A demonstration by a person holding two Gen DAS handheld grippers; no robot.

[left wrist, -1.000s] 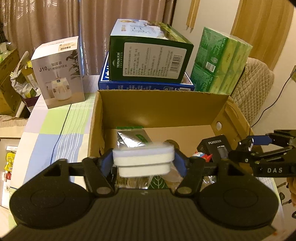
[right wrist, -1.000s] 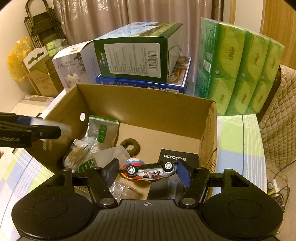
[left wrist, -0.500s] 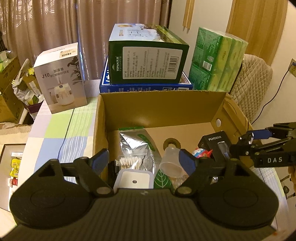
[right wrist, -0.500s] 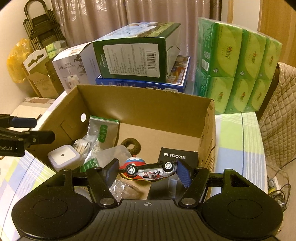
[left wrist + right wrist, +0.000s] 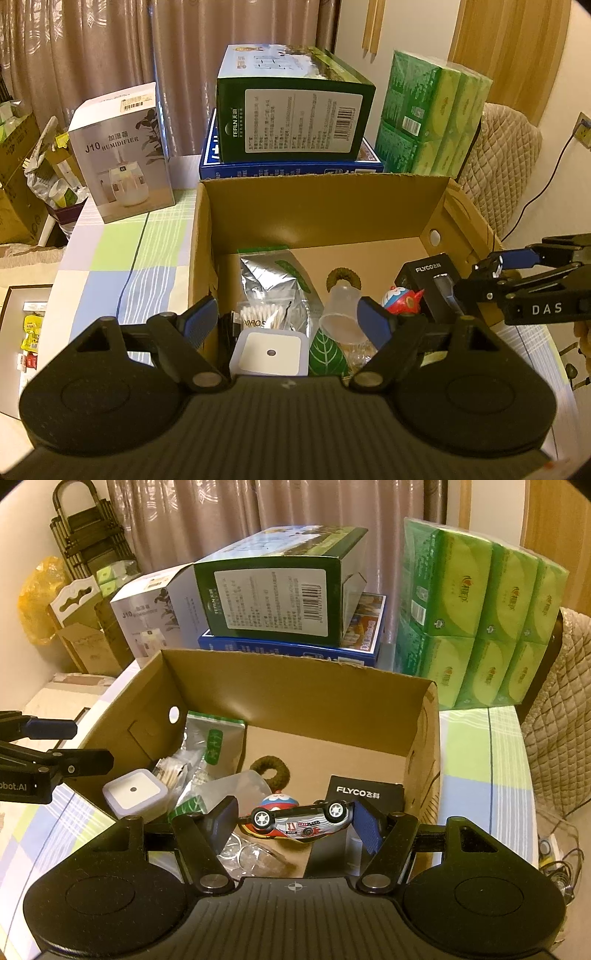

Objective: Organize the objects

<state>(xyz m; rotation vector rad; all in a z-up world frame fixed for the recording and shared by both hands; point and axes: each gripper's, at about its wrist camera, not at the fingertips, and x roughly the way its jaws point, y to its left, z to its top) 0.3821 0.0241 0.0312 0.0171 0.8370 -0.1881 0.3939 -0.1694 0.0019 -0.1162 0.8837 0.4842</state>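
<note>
1. The cardboard box (image 5: 295, 686) stands open on the checked tablecloth (image 5: 122, 258), and both tongs hang over its near edge, pointing down into it.
2. The right gripper (image 5: 293, 821) is clamped on the toy car (image 5: 301, 818). The car lies on its side with wheels upward, its long axis running straight across from one pad to the other, poised above the box floor just in front of the black FLYCO box (image 5: 365, 794). My guess is that the next move is a simple release, since the car hangs over the right half of the box, where some floor shows bare.
3. The left gripper (image 5: 286, 319) stands wide apart with nothing between its pads. The white square container (image 5: 269, 352) sits in the box's near-left corner, directly below and between those pads, apart from them.
4. The right hand is plainly the one nearer the car; the left is well off to the side.
5. Hard to read: the red and blue figure (image 5: 277, 803) is mostly hidden behind the car, and the clear plastic pieces (image 5: 247, 853) under the right pads blur together. The gripper body cuts off the box's near wall.
</note>
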